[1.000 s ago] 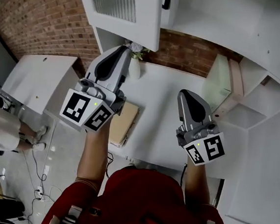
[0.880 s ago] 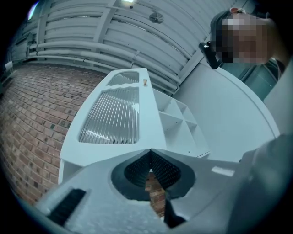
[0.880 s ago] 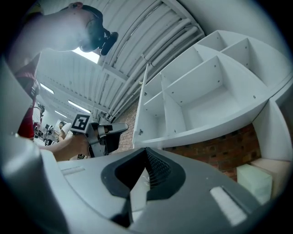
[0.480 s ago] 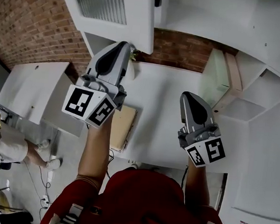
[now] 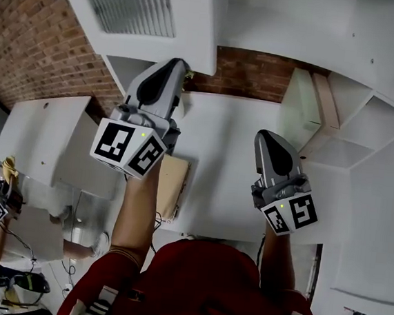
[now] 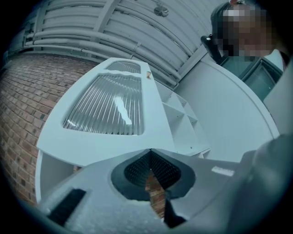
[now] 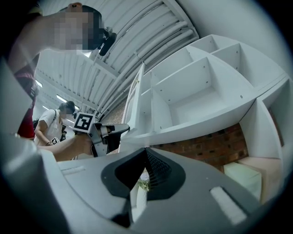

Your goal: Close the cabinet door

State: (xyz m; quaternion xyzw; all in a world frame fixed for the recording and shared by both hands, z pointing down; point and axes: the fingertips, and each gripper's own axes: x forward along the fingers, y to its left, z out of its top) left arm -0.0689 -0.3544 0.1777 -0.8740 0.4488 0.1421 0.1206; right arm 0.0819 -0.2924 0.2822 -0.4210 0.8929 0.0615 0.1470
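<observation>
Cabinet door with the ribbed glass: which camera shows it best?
The left gripper view: the cabinet door faces the camera, with its large ribbed pane in full. The head view cuts the door off at the picture's top. The right gripper view shows the door nearly edge-on.

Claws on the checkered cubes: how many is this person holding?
2. The left claw is near the open ribbed-glass cabinet door; the right claw is over the white countertop.
</observation>
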